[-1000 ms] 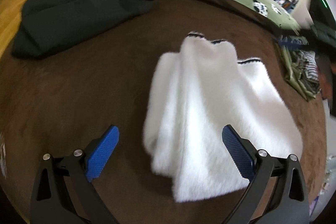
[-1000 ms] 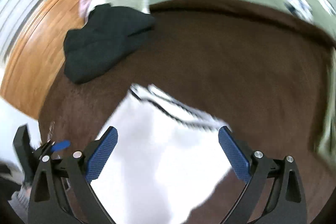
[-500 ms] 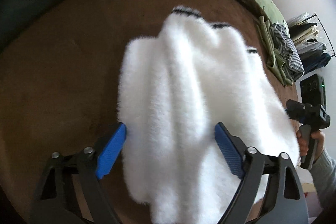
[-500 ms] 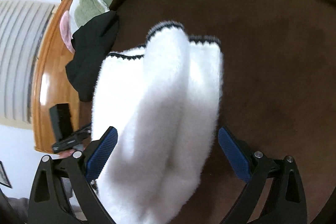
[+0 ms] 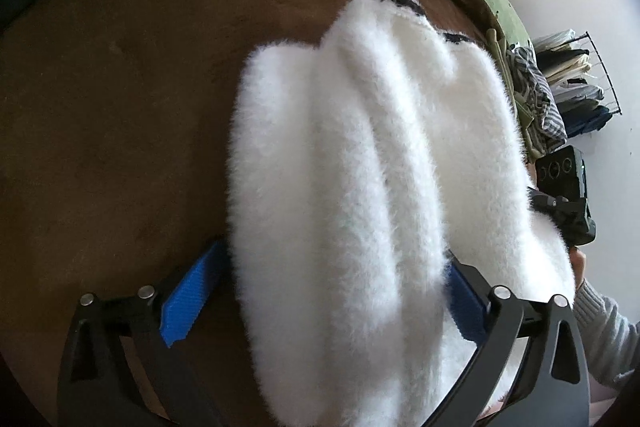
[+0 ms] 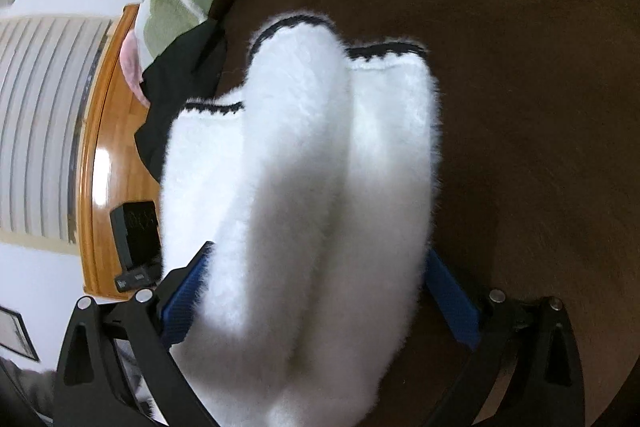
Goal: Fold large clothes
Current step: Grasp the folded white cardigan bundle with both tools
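Fluffy white garment [image 5: 360, 187] now nearer, bunched ridges, brown velvety surface [image 5: 112, 107]

light: soft daylight | glare: fluffy white black-trimmed garment [image 5: 360, 167] overexposed | shadow: garment's lower half, right view | edges: fisheye-warped, dark-vignetted

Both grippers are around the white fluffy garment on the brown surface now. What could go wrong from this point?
1. The white garment is bunched in thick ridges; the left gripper and right gripper straddle only some, so closing may catch part of the layers and undo the fold.
2. The black-trimmed edges lie uneven, so a further fold may end crooked.
3. The dark garment lies close and could get dragged.
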`<state>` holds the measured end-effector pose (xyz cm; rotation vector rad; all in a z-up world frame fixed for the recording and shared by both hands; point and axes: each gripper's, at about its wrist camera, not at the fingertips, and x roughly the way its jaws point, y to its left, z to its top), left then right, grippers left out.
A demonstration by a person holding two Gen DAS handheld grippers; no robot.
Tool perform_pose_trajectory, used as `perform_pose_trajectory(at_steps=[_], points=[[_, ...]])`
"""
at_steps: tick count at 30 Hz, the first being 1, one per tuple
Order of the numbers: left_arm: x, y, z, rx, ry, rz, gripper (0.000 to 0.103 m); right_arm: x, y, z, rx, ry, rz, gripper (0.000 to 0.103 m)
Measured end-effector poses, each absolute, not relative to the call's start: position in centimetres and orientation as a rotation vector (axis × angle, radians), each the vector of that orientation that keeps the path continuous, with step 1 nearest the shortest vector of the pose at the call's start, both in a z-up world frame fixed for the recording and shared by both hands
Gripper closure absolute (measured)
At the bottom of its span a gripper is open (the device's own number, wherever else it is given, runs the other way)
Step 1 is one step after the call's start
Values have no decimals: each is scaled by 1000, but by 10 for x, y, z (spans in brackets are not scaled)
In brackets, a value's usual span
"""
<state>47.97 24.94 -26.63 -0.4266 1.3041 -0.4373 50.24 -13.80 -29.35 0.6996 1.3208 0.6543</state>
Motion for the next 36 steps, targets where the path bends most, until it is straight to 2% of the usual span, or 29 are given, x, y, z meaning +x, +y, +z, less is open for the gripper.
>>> perform_pose_trajectory(at_steps=[10, 12, 15, 17, 19, 20, 23, 28, 36], points=[[485, 241, -268, -513, 1299, -497, 8, 505, -117, -286, 573, 1362, 647, 5], [483, 242, -267, -528, 1292, -498, 11, 505, -110, -284, 528, 1368, 637, 6], [480, 243, -267, -532, 1293, -501, 20, 506, -99, -282, 461, 1380, 613, 12], [478, 246, -268, -538, 1289, -493, 27, 505, -97, -280, 454, 1371, 603, 26], [476, 246, -266, -555, 1276, -503, 43, 502, -94, -277, 442, 1361, 596, 38], [473, 245, -264, -548, 1263, -498, 44, 500, -93, -274, 437, 1348, 593, 46], [468, 239, -256, -507, 1225, -491, 52, 494, -90, -266, 399, 1301, 602, 57], [461, 233, -241, -443, 1170, -472, 61, 484, -87, -249, 331, 1230, 619, 63], [445, 232, -209, -356, 1102, -435, 64, 467, -86, -218, 269, 1156, 641, 65]])
